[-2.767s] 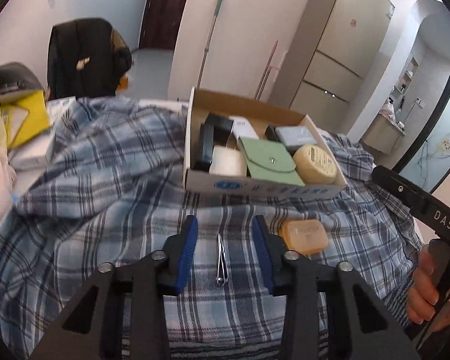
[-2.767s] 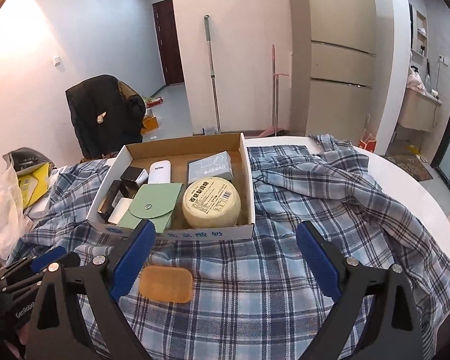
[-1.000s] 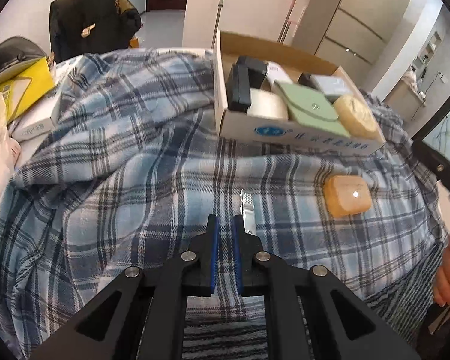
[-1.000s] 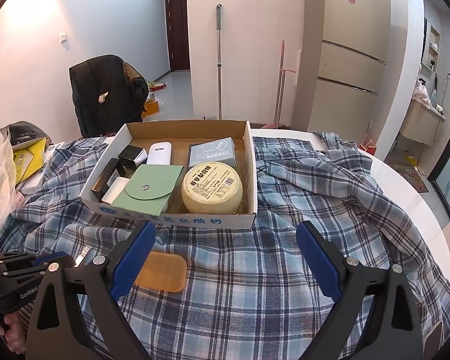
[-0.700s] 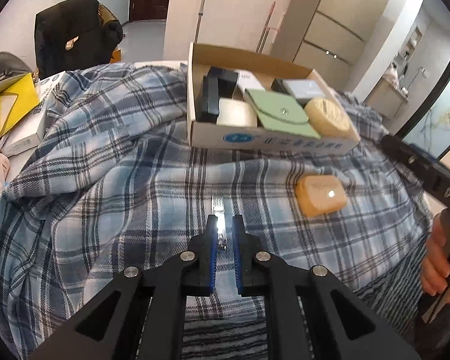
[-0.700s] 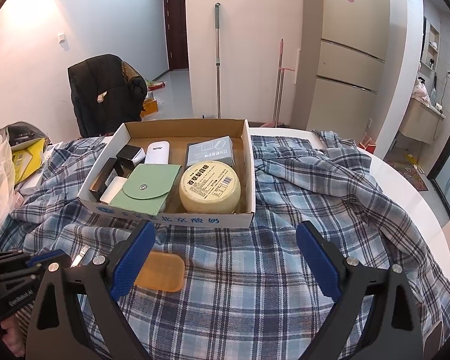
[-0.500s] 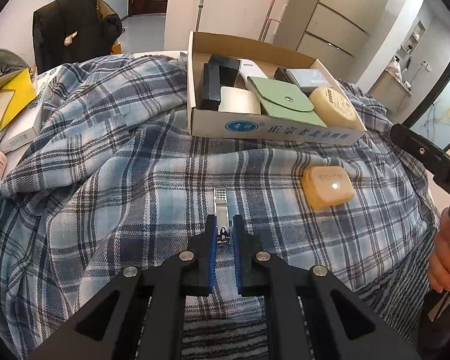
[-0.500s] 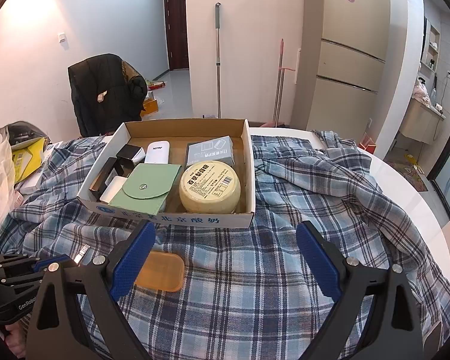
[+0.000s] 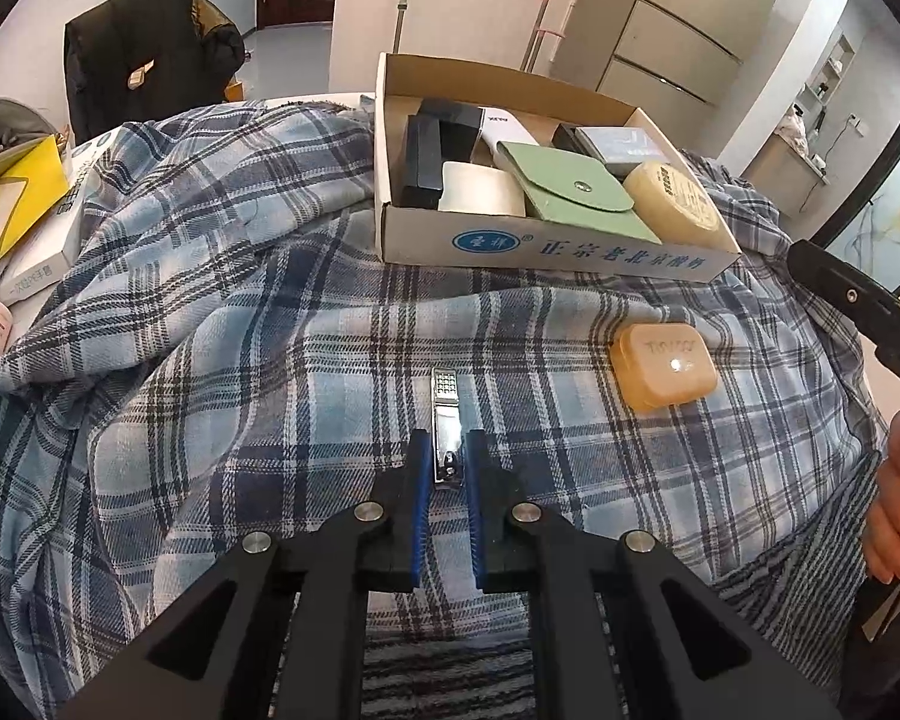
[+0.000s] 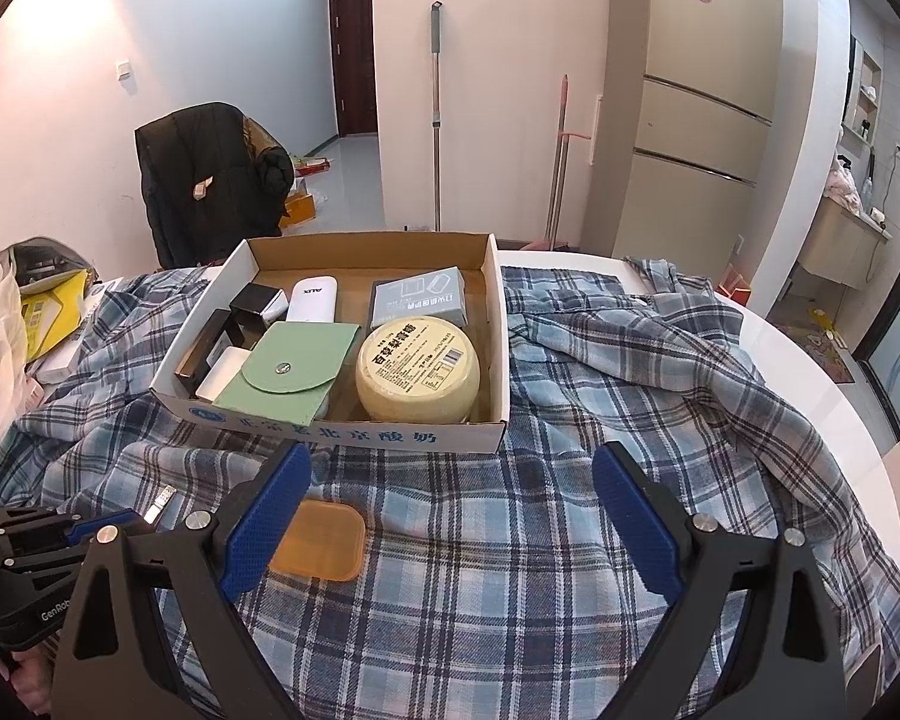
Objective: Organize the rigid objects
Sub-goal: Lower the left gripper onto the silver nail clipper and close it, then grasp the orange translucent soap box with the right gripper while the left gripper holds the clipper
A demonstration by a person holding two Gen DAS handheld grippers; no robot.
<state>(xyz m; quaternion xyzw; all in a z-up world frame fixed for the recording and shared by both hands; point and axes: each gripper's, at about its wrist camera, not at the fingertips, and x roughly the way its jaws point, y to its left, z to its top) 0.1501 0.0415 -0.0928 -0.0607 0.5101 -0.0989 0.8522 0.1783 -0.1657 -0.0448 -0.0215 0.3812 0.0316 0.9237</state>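
My left gripper (image 9: pixel 447 468) is shut on a silver nail clipper (image 9: pixel 445 420) and holds it just above the plaid cloth; the clipper's tip also shows in the right wrist view (image 10: pixel 161 503). An orange translucent case (image 9: pixel 663 366) lies on the cloth to the right of it, and partly behind my right gripper's left finger in the right wrist view (image 10: pixel 324 543). My right gripper (image 10: pixel 450 516) is open and empty above the cloth. A cardboard box (image 10: pixel 342 429) beyond holds a green pouch (image 10: pixel 288 369), a round yellow tin (image 10: pixel 417 369) and several small boxes.
A blue plaid shirt (image 10: pixel 600 390) covers the round white table (image 10: pixel 810 372). A yellow bag (image 9: pixel 6 198) and white boxes (image 9: pixel 48 240) lie at the left edge. A black jacket on a chair (image 10: pixel 210 180) stands beyond the table.
My left gripper closed on the nail clipper and has lifted it slightly and moved it toward the box. The right gripper has stayed open and nearly still.
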